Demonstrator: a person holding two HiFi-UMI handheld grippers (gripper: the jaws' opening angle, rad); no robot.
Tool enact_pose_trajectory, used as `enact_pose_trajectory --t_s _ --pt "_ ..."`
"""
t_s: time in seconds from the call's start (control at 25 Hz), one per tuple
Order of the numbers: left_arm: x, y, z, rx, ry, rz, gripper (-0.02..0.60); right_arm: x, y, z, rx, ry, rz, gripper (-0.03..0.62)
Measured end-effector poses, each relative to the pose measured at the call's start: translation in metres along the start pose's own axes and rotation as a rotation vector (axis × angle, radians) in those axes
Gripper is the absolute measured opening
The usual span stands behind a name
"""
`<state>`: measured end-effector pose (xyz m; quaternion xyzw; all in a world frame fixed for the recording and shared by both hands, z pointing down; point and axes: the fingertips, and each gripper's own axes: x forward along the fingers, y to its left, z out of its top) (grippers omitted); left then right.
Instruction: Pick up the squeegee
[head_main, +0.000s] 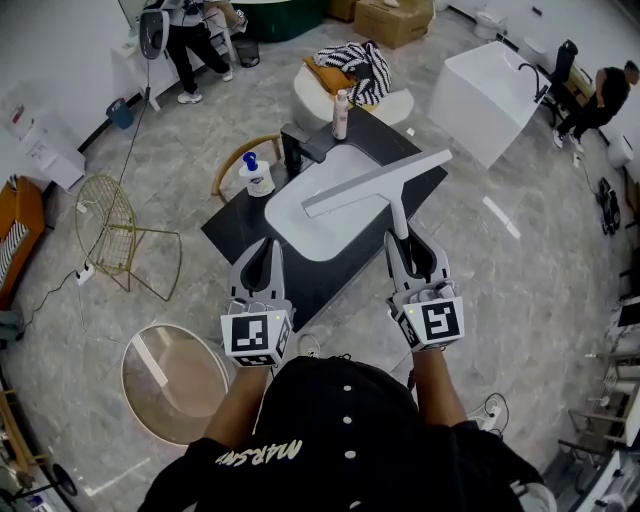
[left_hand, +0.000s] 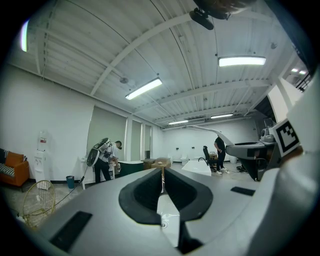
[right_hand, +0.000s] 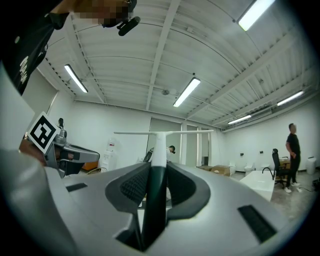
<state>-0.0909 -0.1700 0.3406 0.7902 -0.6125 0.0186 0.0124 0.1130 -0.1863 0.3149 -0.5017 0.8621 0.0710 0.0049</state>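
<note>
The white squeegee (head_main: 385, 178) is a T shape held up above the sink, its long blade slanting across the basin. My right gripper (head_main: 406, 242) is shut on the dark lower part of its handle. In the right gripper view the squeegee (right_hand: 159, 147) stands upright between the pads of the right gripper (right_hand: 157, 175), with the blade level across the top. My left gripper (head_main: 267, 247) hovers beside it at the left, over the counter's near edge. In its own view the left gripper (left_hand: 161, 175) has its jaws together with nothing between them.
Below the grippers is a black counter (head_main: 240, 225) with a white sink basin (head_main: 310, 215), a black faucet (head_main: 300, 148), a blue-capped pump bottle (head_main: 256, 175) and a pink bottle (head_main: 341, 113). A wire chair (head_main: 112, 230), a round glass table (head_main: 172, 380) and a white bathtub (head_main: 485, 95) stand around.
</note>
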Motion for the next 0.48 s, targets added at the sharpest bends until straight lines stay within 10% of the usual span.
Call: enact_pose_trajectory --t_s 0.48 --pt "0.0001 -0.0014 0.0008 0.016 -0.002 -0.004 0.021 -0.0029 0.0002 -0.0017 -0.006 0.001 -0.004 0.086"
